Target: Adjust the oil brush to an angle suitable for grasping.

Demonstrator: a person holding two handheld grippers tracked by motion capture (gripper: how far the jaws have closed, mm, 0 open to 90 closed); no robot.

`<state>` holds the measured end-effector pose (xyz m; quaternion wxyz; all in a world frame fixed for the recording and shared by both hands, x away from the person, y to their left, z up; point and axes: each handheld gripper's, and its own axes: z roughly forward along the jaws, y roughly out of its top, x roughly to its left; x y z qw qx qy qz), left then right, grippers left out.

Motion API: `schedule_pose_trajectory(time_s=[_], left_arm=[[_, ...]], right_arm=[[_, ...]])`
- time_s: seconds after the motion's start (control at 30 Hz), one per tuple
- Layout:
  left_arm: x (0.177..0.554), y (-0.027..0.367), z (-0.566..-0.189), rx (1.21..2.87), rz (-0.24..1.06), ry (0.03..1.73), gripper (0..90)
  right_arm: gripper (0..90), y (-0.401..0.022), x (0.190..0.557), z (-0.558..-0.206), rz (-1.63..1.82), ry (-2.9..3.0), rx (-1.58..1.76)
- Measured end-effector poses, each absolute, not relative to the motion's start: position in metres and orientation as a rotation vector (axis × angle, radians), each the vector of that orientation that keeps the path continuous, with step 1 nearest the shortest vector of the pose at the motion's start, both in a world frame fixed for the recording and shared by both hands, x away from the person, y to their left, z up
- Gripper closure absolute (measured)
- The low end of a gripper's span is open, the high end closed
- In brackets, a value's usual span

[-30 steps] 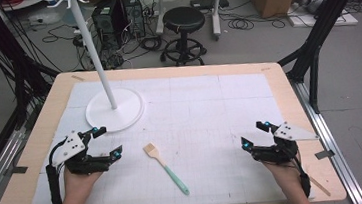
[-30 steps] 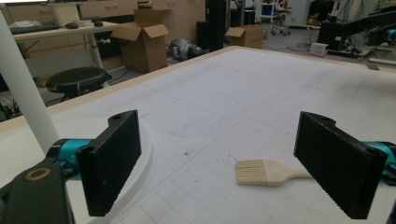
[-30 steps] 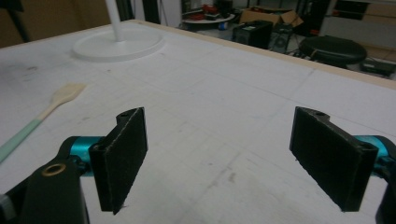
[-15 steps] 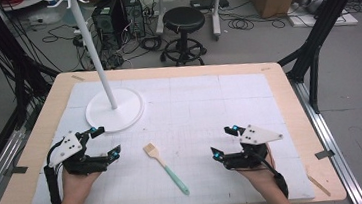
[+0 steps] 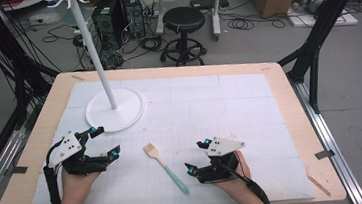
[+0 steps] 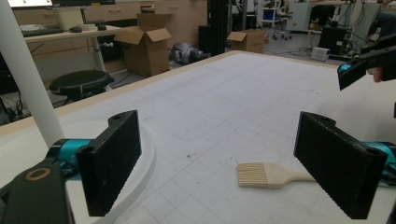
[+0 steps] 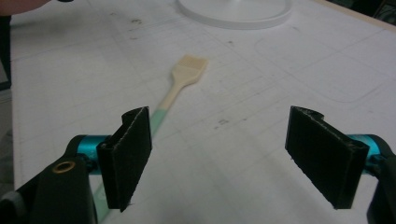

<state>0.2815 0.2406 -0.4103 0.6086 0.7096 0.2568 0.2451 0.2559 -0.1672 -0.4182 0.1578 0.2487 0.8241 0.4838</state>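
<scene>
One brush (image 5: pixel 165 168), one stand (image 5: pixel 114 108), two grippers (jaws apart)

A cream brush (image 5: pixel 165 168) with a mint-green handle is lying on a white mat (image 5: pixel 249 105) ruled with a faint grid, near black fingers (image 7: pixel 125 156) showing teal joints.

One brush (image 5: pixel 164 166) is counted on the mat, toward 6 o'clock. One white stand (image 5: pixel 114 110) is seen at 10 o'clock. Two grippers are counted: the left gripper (image 5: pixel 104 142) at 8 o'clock and the right gripper (image 5: pixel 198 156) at 5 o'clock. One stool (image 5: pixel 183 20) is found beyond the table at 12 o'clock.
</scene>
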Motion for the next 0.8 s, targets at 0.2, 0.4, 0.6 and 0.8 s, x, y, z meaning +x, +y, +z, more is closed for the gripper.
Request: schedule_pose_trajectory(time_s=[0.2, 0.4, 0.6, 0.8], left_arm=[[0.282, 0.241, -0.41, 1.648, 0.569, 0.591, 15.4], [0.281, 0.241, -0.41, 1.649, 0.57, 0.591, 15.4], [0.281, 0.241, -0.41, 1.649, 0.572, 0.593, 15.4], [0.281, 0.241, -0.41, 1.649, 0.572, 0.593, 15.4]], right_arm=[[27.5, -0.149, 0.252, -0.424, 1.352, 2.417, 0.779], [32.6, -0.136, 0.248, -0.43, 1.332, 2.467, 0.753], [40.0, -0.127, 0.247, -0.436, 1.315, 2.536, 0.71], [48.3, -0.116, 0.244, -0.443, 1.269, 2.606, 0.661]])
